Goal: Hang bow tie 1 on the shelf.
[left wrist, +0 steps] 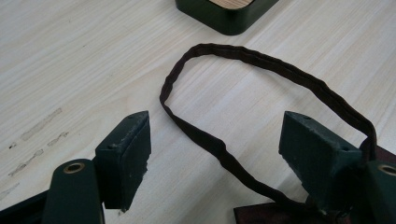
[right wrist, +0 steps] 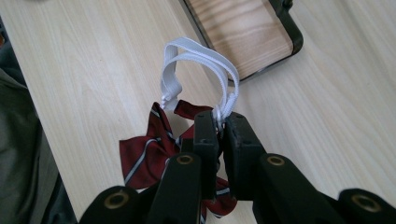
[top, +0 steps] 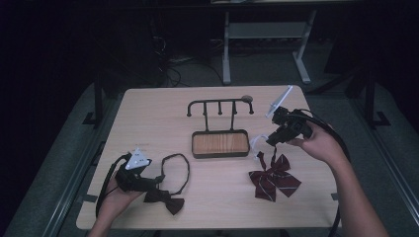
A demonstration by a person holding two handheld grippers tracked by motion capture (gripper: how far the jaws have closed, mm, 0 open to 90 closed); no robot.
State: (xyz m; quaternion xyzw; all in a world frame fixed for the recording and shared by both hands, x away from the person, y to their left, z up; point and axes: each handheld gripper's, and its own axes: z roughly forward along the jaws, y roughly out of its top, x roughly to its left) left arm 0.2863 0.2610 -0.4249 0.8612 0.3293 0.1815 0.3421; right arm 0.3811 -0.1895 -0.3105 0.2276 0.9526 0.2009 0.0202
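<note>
We look down on a pale wooden table point(top: 163, 118) in a dark room, grey floor beyond it, desk legs at the back. In the high view a black metal hook rack with a wooden tray base point(top: 220, 133) stands mid-table. The left gripper point(top: 157, 179) rests near the front left edge, just beside a dark brown bow tie with a thin neck loop point(top: 170, 190). The right gripper point(top: 271, 141) hangs above a dark red striped ribbon bow point(top: 274, 178), pulling its white elastic strap point(top: 257, 143) upward.

From the left gripper view, the jaws stand wide apart, gripping nothing; the brown neck loop point(left wrist: 261, 116) lies on the table between and beyond them, the rack's corner at the top.

From the right gripper view, the jaws are pinched tight on the white strap point(right wrist: 205, 70), the red bow point(right wrist: 154, 149) below them on the wood, the tray point(right wrist: 247, 32) beyond.

We judge the lift of the red bow is under way. Next, the strap loop wants carrying to a rack hook and holding open enough to slip over it.
</note>
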